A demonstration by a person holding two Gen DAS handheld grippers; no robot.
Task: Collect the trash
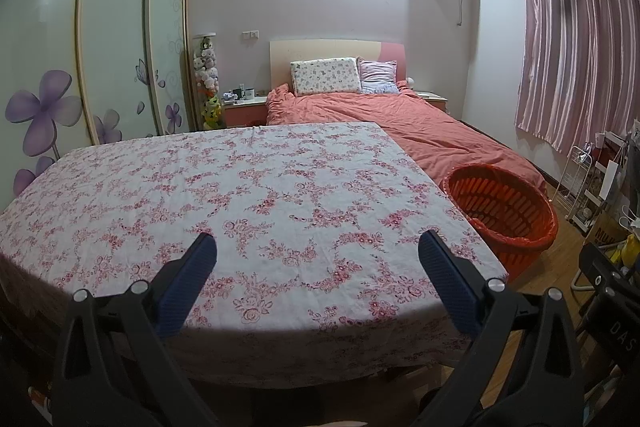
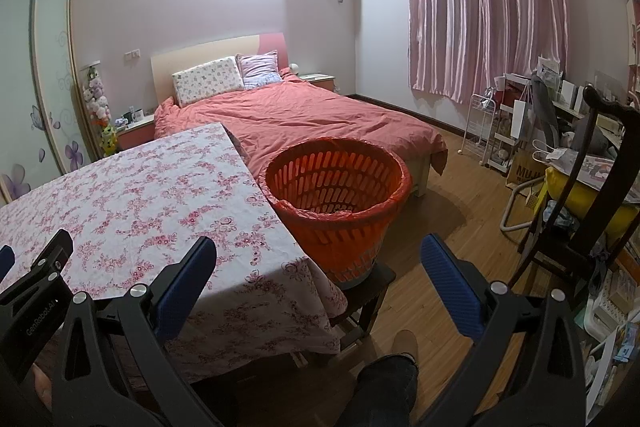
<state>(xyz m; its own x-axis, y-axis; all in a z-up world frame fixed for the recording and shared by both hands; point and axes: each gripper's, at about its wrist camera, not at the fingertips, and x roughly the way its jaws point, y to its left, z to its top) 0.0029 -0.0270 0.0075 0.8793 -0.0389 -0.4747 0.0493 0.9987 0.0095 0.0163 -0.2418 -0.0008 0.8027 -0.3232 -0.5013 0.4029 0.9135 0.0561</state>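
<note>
My left gripper (image 1: 316,245) is open above the near edge of a table covered with a pink floral cloth (image 1: 224,187); nothing lies between its blue pads, and I see no trash on the cloth. My right gripper (image 2: 318,251) is open too, held off the table's right corner (image 2: 280,259) and facing an orange slatted basket (image 2: 338,195) lined with an orange bag. The basket stands on a dark stool beside the table, a little ahead of the right gripper. The same basket (image 1: 504,207) shows right of the table in the left wrist view. The left gripper's body (image 2: 36,287) shows at the right view's left edge.
A bed with a coral duvet (image 2: 304,119) runs behind the table and basket. Wooden floor (image 2: 448,187) lies to the right. A dark chair (image 2: 592,187), a white rack (image 2: 480,123) and a cluttered desk line the right side. A person's leg and slipper (image 2: 400,355) show below.
</note>
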